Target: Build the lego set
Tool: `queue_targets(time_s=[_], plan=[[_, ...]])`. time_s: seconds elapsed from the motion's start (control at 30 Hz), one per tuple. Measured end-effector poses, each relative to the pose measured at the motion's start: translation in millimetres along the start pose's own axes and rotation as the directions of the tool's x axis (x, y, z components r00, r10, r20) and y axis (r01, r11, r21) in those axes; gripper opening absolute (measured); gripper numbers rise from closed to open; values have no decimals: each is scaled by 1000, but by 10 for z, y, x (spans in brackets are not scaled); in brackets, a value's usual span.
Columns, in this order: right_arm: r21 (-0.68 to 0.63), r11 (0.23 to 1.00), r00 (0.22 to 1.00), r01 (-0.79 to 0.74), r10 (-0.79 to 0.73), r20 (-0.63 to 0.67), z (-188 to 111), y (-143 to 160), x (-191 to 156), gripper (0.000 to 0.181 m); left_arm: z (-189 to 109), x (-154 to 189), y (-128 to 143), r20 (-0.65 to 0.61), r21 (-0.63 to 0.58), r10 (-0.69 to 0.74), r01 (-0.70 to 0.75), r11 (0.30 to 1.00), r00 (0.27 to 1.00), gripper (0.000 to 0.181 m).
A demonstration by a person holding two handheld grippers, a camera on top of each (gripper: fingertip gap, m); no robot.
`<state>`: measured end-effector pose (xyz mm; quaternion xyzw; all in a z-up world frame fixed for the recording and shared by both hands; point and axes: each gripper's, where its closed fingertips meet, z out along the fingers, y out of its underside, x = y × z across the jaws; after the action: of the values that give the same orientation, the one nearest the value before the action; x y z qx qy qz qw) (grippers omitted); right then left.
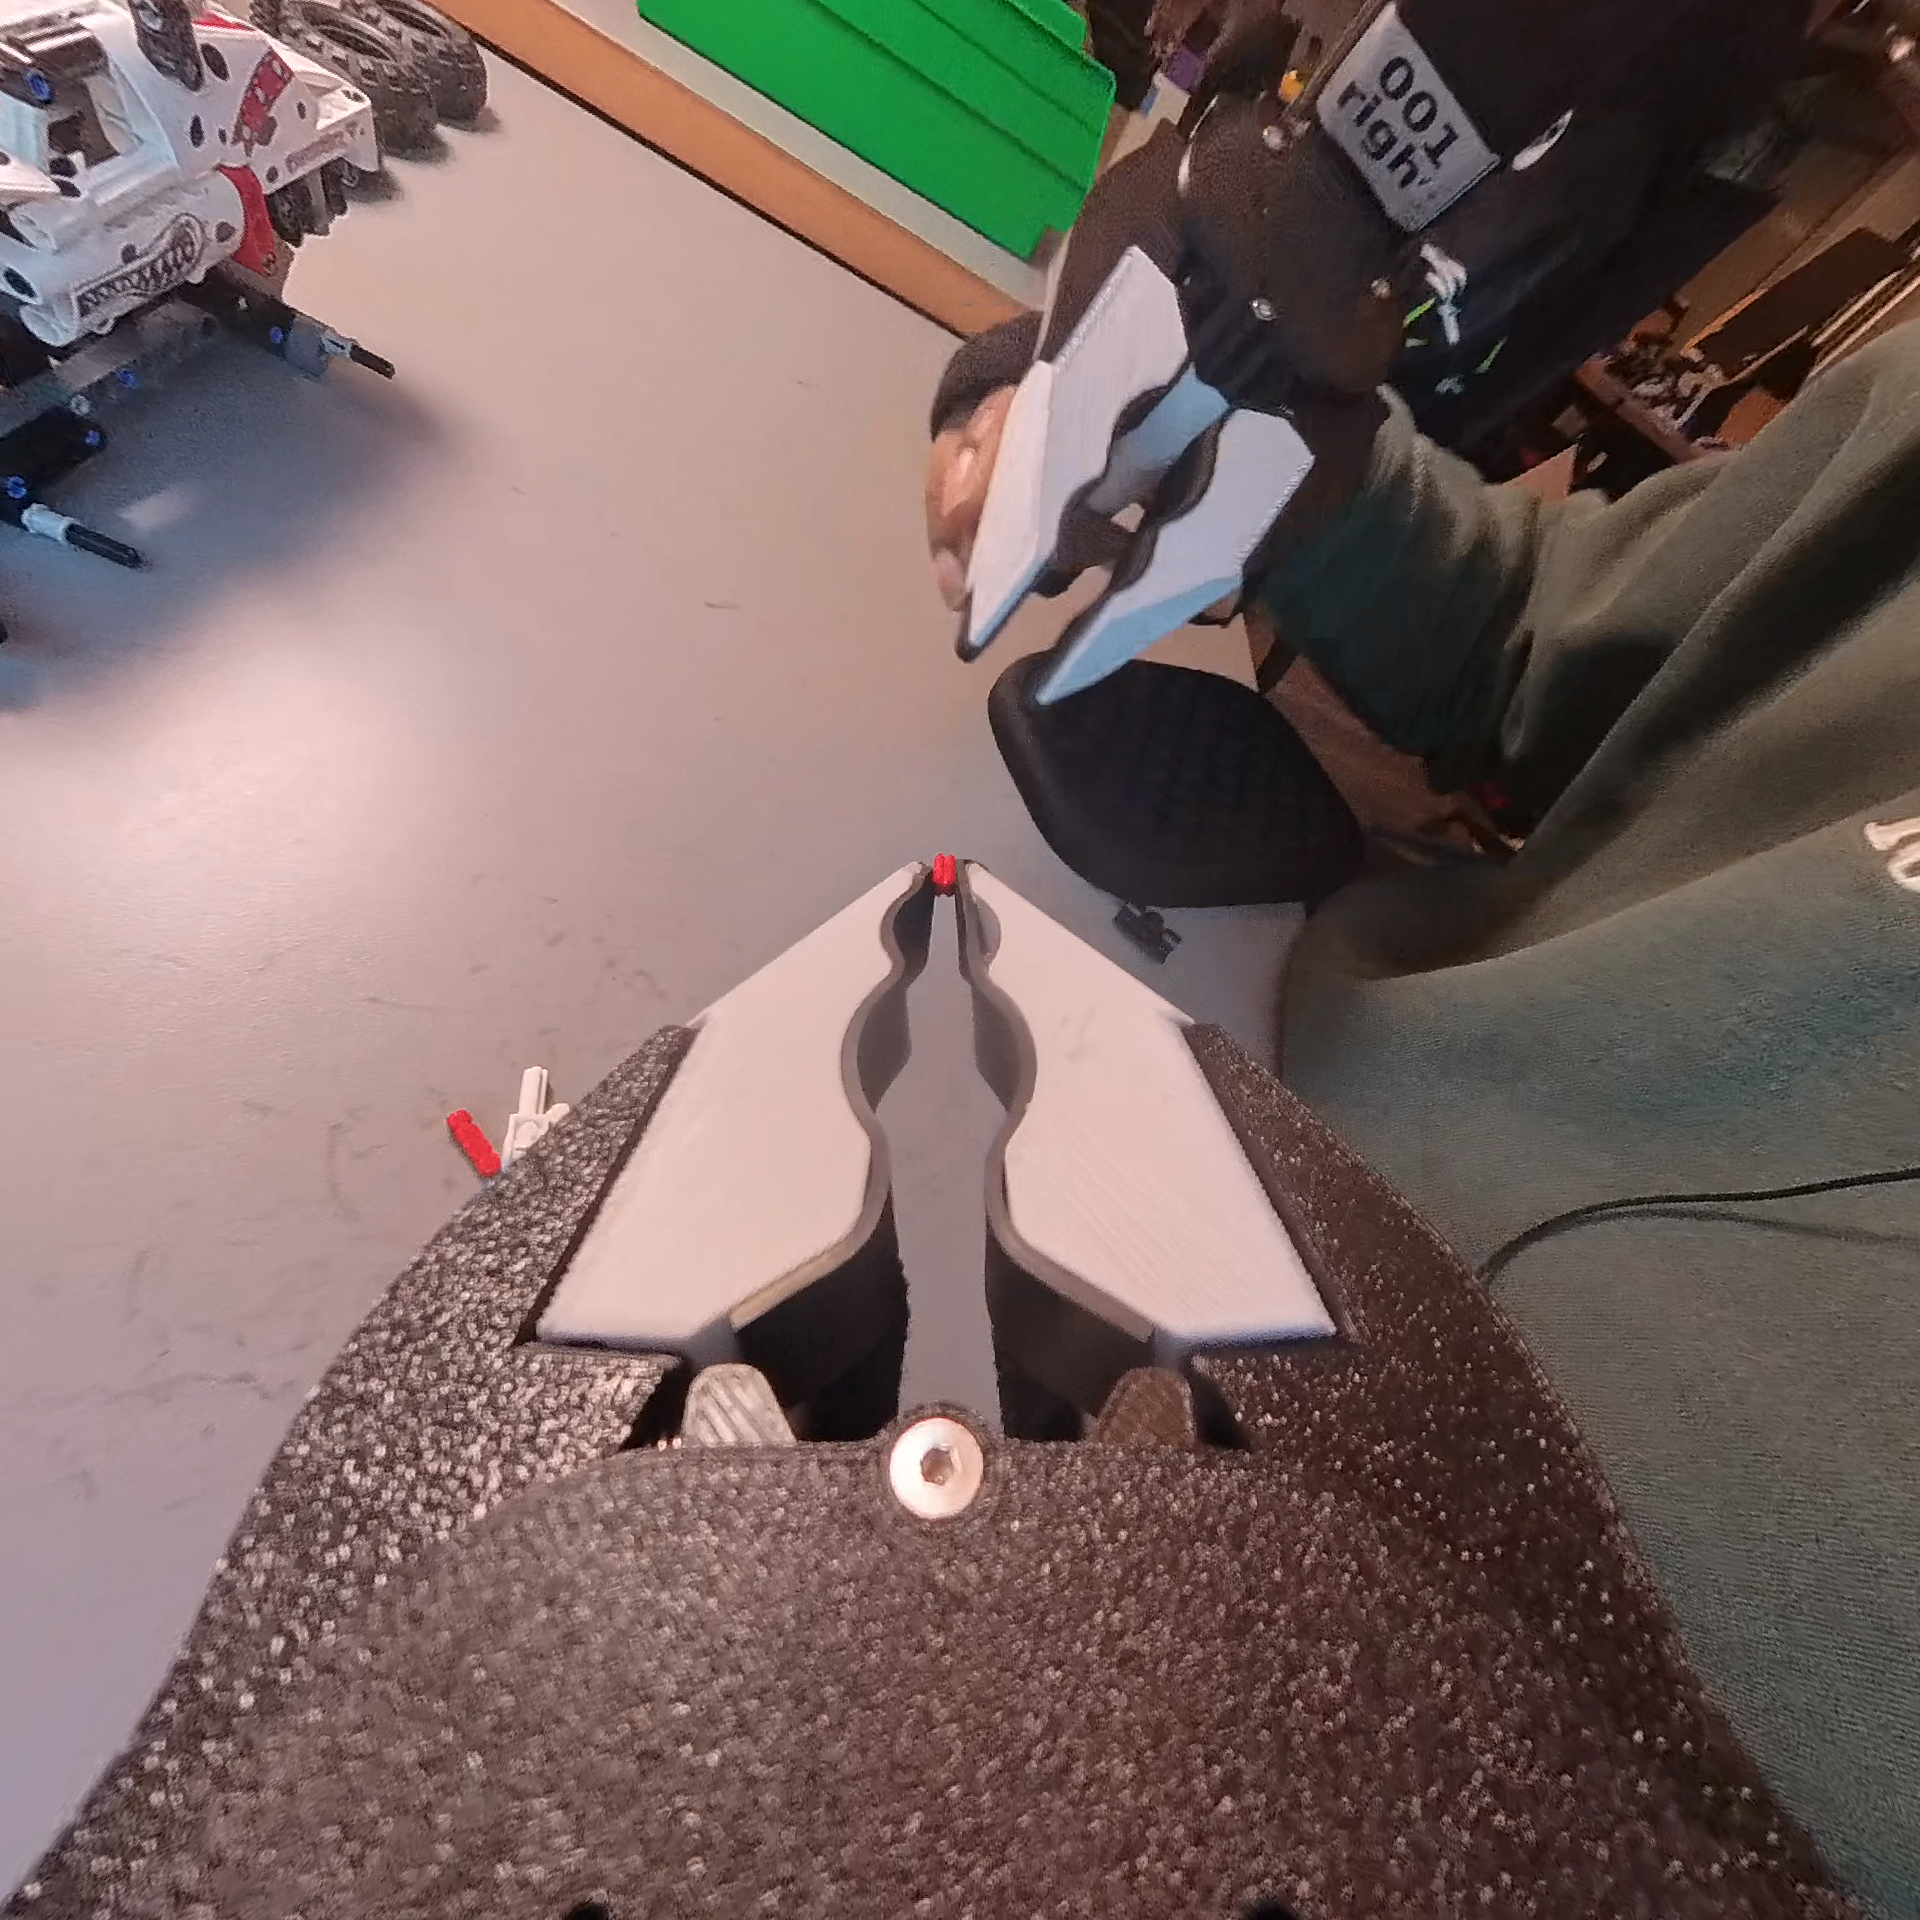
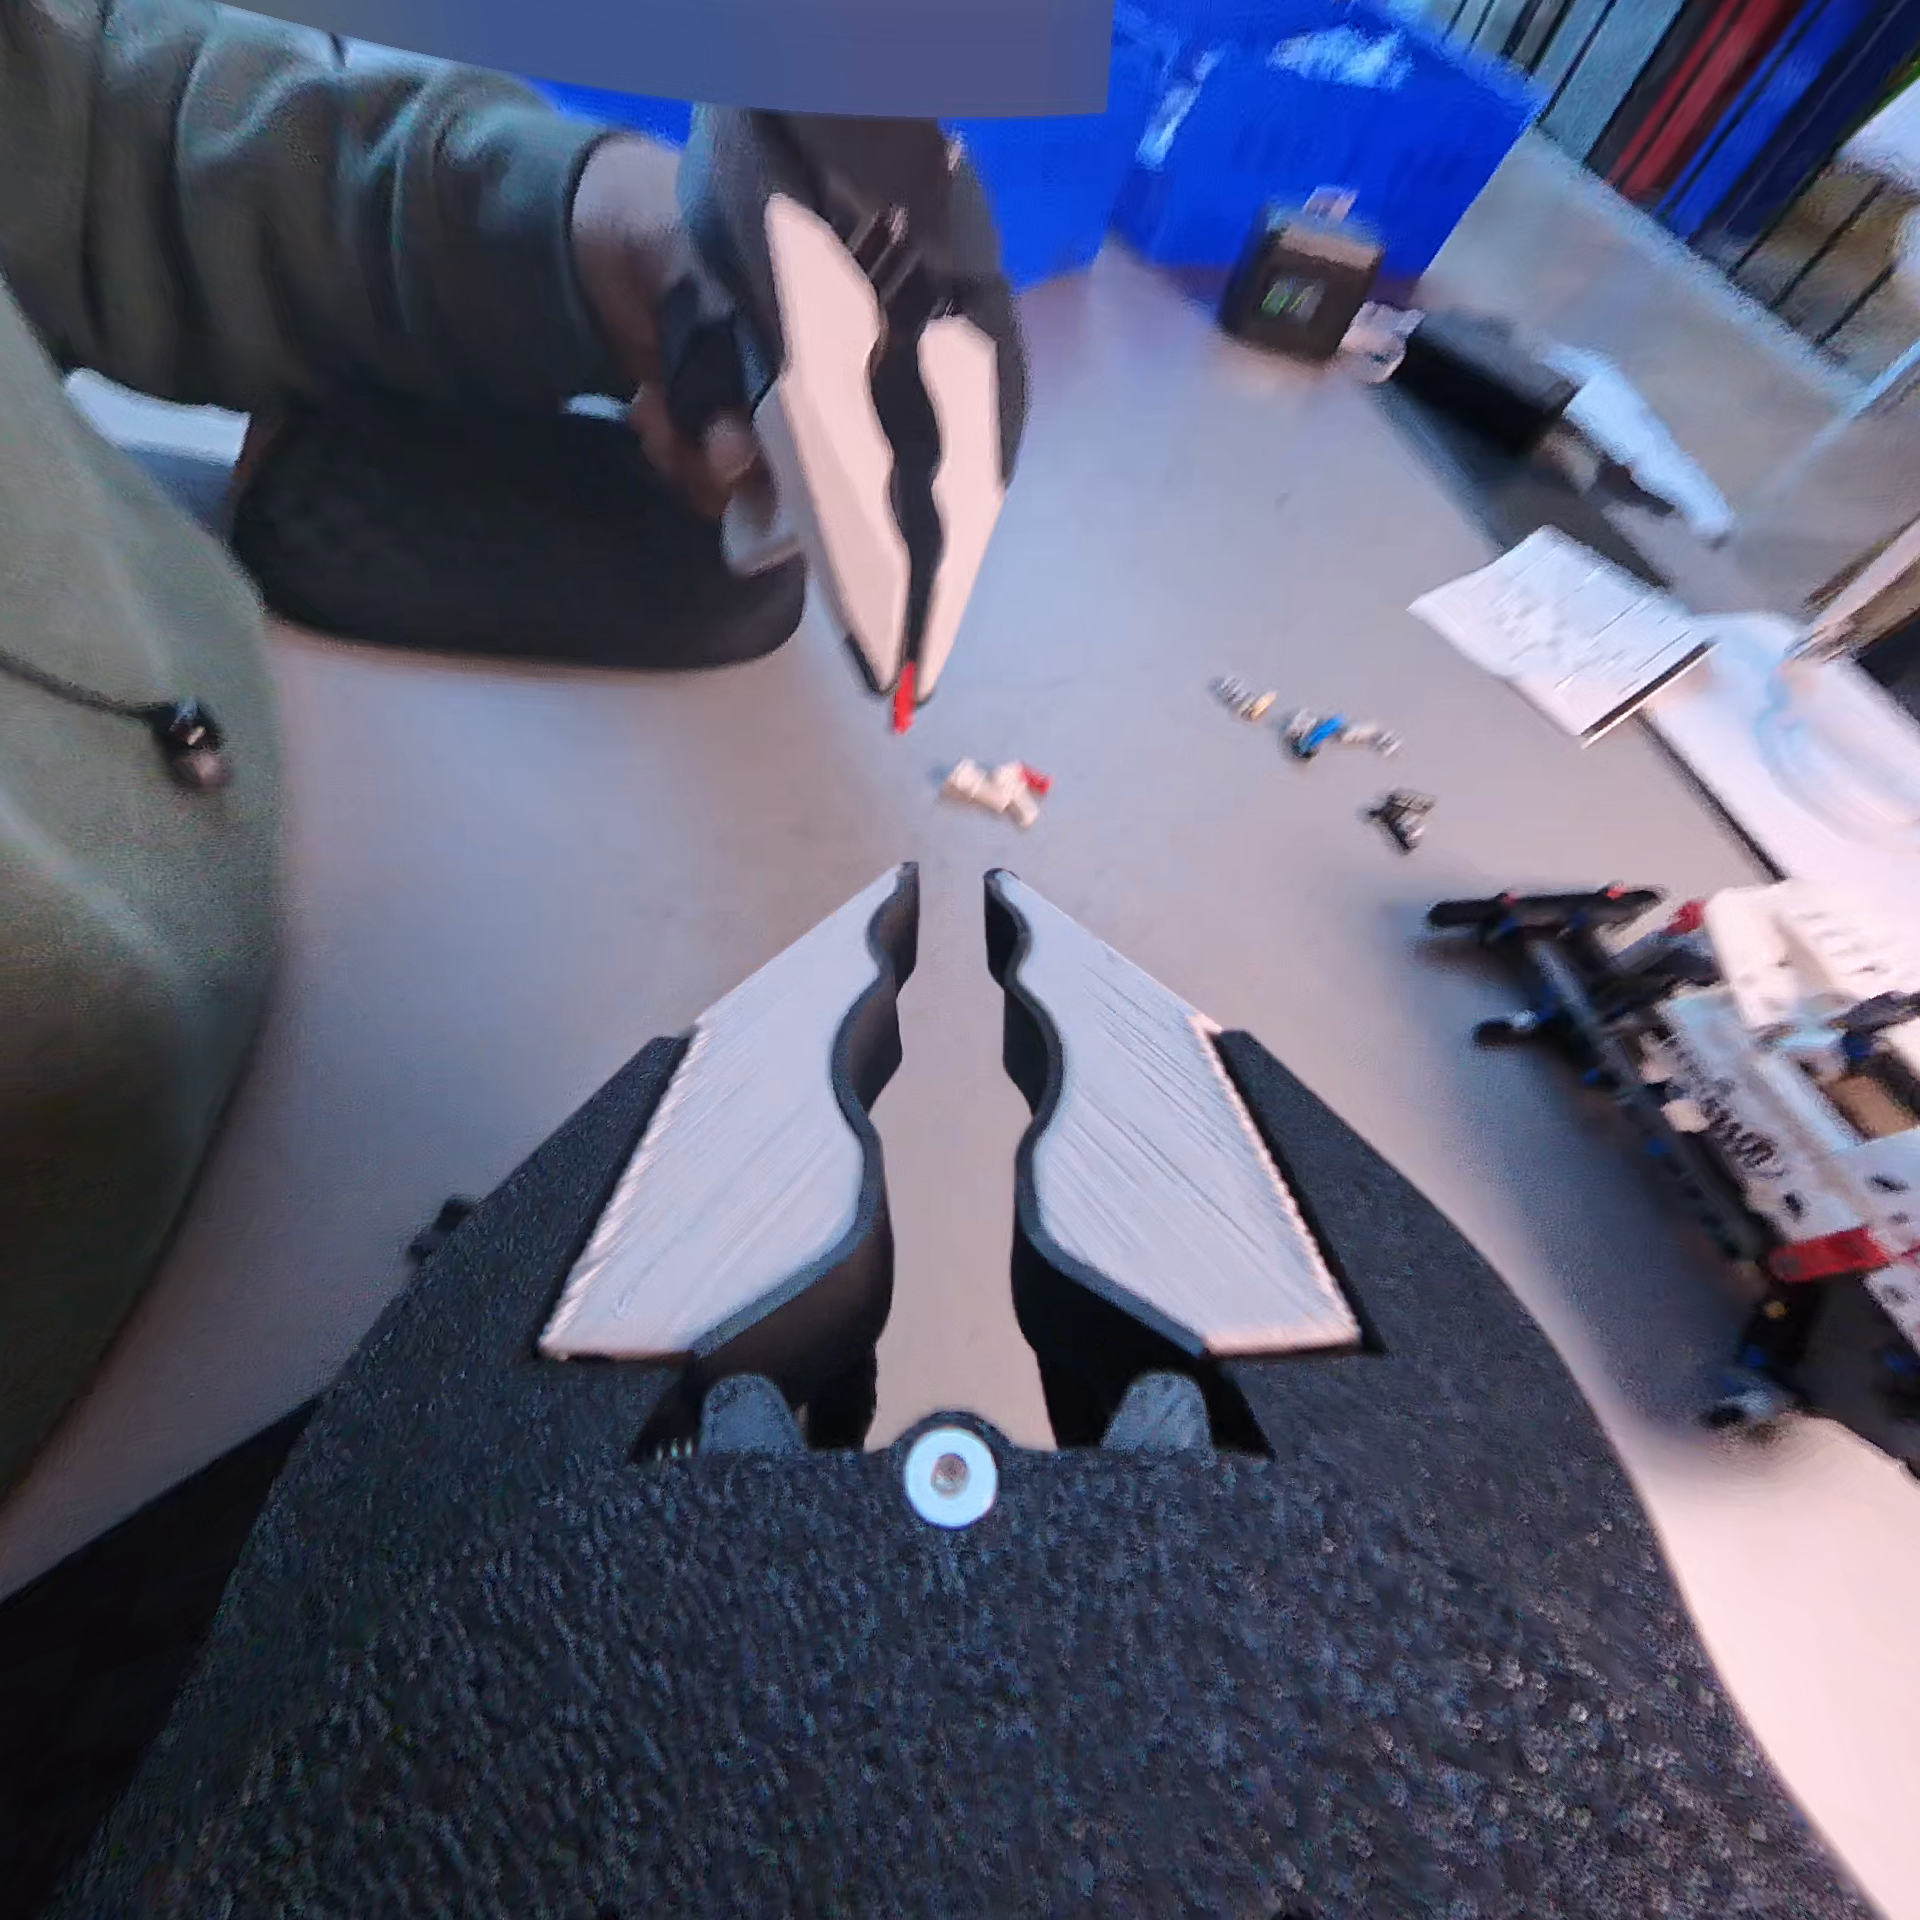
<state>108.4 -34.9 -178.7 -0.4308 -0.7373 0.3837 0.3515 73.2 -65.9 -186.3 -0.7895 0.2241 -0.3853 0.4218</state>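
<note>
My left gripper is shut on a small red pin, held above the grey table. In the right wrist view it hangs tips-down with the red pin sticking out below. My right gripper is open and empty; in the left wrist view it hovers over the table's right edge. The partly built white, red and black lego truck stands at the far left, and at the right in the right wrist view. White and red loose parts lie ahead of my right gripper.
A red pin and white piece lie by my left gripper. Small loose parts, a black part and a paper booklet lie further right. A black chair seat, a small black part and a person's green sleeve border the table. Across from one pair of fingers to the other is roughly 6 cm.
</note>
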Motion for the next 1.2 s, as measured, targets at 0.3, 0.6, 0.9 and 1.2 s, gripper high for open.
queue_targets(time_s=[0.3,0.6,0.9,1.2], plan=[[-438,889,948,131,17,319,-272,725,-1000,31,330,-149,598,46,-401,553,-492,773,832,2],[-517,708,809,481,-131,573,-158,916,-1097,25,293,-163,459,122,-333,557,-495,803,821,2],[-352,929,901,112,54,430,33,575,-842,7,56,-6,130,130,-66,460,-455,888,878,2],[58,939,866,-340,288,409,39,-96,-463,7,-101,440,-130,-40,199,427,-412,889,903,2]])
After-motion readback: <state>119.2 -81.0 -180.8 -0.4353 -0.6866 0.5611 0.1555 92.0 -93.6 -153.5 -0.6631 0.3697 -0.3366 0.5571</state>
